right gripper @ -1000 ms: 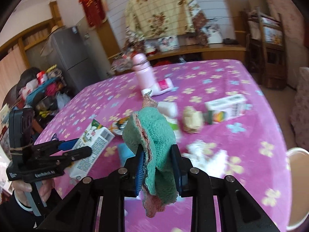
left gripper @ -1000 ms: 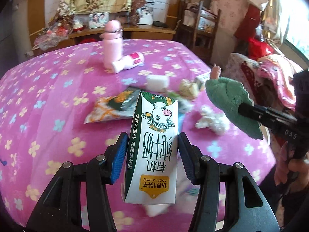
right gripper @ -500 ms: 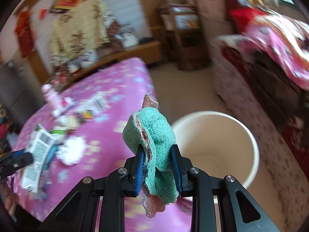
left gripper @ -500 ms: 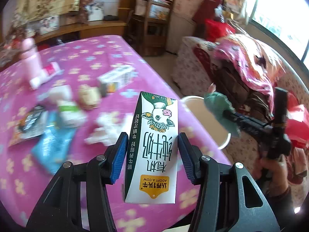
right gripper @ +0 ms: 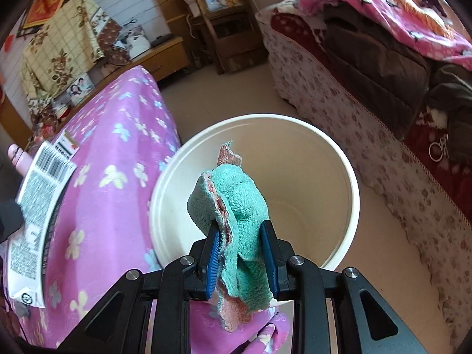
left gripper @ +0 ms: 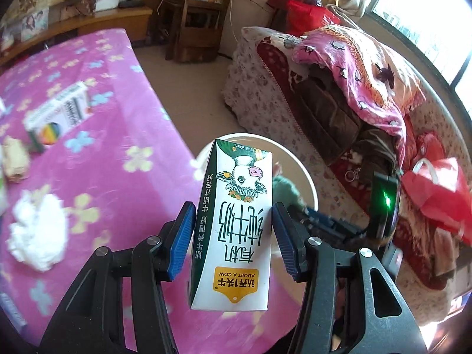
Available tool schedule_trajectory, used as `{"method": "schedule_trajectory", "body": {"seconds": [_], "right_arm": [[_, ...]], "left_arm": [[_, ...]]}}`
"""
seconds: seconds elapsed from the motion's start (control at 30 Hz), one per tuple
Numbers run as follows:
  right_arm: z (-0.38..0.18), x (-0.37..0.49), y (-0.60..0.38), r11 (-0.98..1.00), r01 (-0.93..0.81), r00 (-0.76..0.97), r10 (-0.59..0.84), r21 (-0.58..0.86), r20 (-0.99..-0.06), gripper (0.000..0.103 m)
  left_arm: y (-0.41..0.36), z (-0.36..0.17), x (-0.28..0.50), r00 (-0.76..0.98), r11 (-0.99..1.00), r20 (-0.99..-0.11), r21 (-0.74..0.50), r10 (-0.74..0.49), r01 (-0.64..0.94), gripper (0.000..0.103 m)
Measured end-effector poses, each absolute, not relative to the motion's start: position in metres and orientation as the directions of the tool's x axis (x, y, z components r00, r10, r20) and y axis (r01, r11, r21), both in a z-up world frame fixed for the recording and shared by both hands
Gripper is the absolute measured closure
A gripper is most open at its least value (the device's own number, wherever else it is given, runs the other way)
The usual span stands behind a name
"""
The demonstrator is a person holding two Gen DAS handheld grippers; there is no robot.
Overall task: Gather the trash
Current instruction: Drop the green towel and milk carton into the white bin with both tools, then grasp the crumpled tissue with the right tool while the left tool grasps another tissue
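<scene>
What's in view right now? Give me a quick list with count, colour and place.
milk carton: 1, white and green, held in front of the bucket
cloth: 1, teal with pink backing, over the bucket mouth
bucket: 1, cream, on the floor beside the table
table: 1, pink flowered cover
small box: 1, white with rainbow print, on the table
crumpled tissue: 1, white, on the table
left gripper: shut on milk carton
right gripper: shut on cloth

The bucket (right gripper: 351, 194) stands on the floor just beside your table's (left gripper: 118, 159) corner. Behind it sits the sofa (right gripper: 383, 153); a box (left gripper: 56, 115) and tissue wad (left gripper: 38, 233) lie on the table
</scene>
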State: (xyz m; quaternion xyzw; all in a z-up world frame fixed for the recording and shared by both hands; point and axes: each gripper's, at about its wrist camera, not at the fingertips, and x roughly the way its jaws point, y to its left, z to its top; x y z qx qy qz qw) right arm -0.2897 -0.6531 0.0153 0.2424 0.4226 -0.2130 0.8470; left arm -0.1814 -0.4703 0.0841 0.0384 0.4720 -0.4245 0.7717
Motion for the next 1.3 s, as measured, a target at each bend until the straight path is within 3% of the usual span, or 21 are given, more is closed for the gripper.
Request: {"method": "schedule_trajectory", "body": {"seconds": [0.03, 0.13, 0.2, 0.27, 1.0, 1.17, 1.3], "right_arm": [[0.016, -0.290, -0.656, 0.787, 0.575, 0.549, -0.169, 0.223, -0.818, 0.077], [0.017, -0.293, -0.659, 0.766, 0.607, 0.544, -0.205, 0.213, -0.814, 0.051], [0.020, -0.297, -0.659, 0.759, 0.613, 0.556, -0.218, 0.218, -0.802, 0.050], [0.021, -0.299, -0.659, 0.760, 0.611, 0.555, -0.213, 0.220, -0.804, 0.050], [0.073, -0.278, -0.573, 0.860, 0.476, 0.618, -0.180, 0.182, -0.765, 0.050], [0.088, -0.264, -0.532, 0.896, 0.394, 0.658, -0.120, 0.205, -0.744, 0.039], [0.095, -0.253, -0.500, 0.923, 0.322, 0.673, -0.068, 0.209, -0.737, 0.039]], "left_arm": [[-0.476, 0.081, -0.178, 0.190, 0.638, -0.754, -0.361, -0.629, 0.680, 0.051], [-0.487, 0.075, -0.173, 0.189, 0.644, -0.744, -0.386, -0.641, 0.661, 0.050], [-0.490, 0.073, -0.173, 0.182, 0.637, -0.740, -0.395, -0.648, 0.662, 0.037], [-0.489, 0.073, -0.173, 0.183, 0.629, -0.728, -0.404, -0.661, 0.664, 0.035], [-0.392, 0.094, -0.180, 0.401, 0.755, -0.738, -0.219, -0.542, 0.617, 0.035], [-0.353, 0.100, -0.182, 0.410, 0.766, -0.748, -0.201, -0.522, 0.610, 0.035], [-0.318, 0.105, -0.183, 0.427, 0.775, -0.754, -0.167, -0.499, 0.609, 0.035]]}}
